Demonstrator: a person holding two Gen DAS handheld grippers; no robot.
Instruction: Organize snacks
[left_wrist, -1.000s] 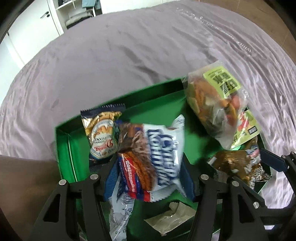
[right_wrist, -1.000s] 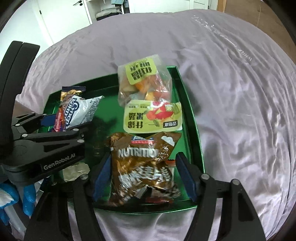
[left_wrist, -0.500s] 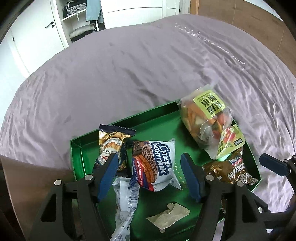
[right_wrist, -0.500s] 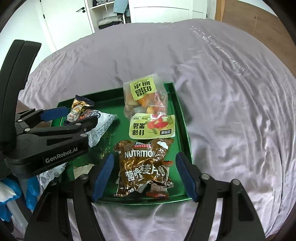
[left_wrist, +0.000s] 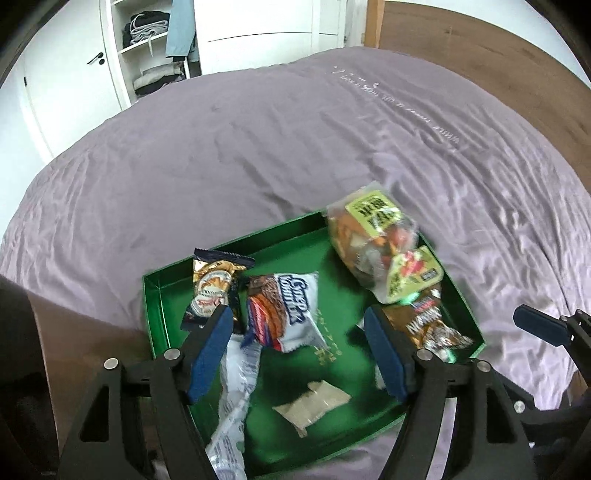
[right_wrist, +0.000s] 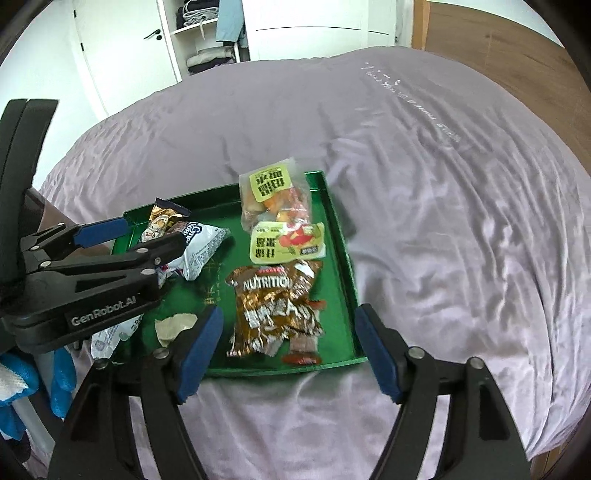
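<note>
A green tray (left_wrist: 155, 295) (right_wrist: 341, 236) lies on the purple bed and holds several snack packs. A white-and-blue wafer pack (left_wrist: 284, 310) (right_wrist: 201, 243) lies at the tray's left beside a gold-and-navy pack (left_wrist: 212, 288) (right_wrist: 160, 218). A clear bag with a yellow label (left_wrist: 369, 229) (right_wrist: 273, 195), a yellow-green pack (left_wrist: 413, 273) (right_wrist: 288, 242) and a brown NUTRITION bag (left_wrist: 428, 325) (right_wrist: 275, 306) lie along the right side. My left gripper (left_wrist: 299, 354) is open and empty above the tray's near half. My right gripper (right_wrist: 288, 354) is open and empty over the tray's near edge.
A beige sachet (left_wrist: 312, 406) (right_wrist: 173, 325) and a white wrapper (left_wrist: 236, 398) lie in the tray's near part. The purple bedspread (left_wrist: 258, 147) spreads all around. A white wardrobe with open shelves (left_wrist: 155, 44) stands beyond the bed, and a wooden headboard (left_wrist: 498, 66) is at the right.
My left gripper let go of the white-and-blue wafer pack, which now lies in the tray. Both grippers have pulled up and back from the tray.
</note>
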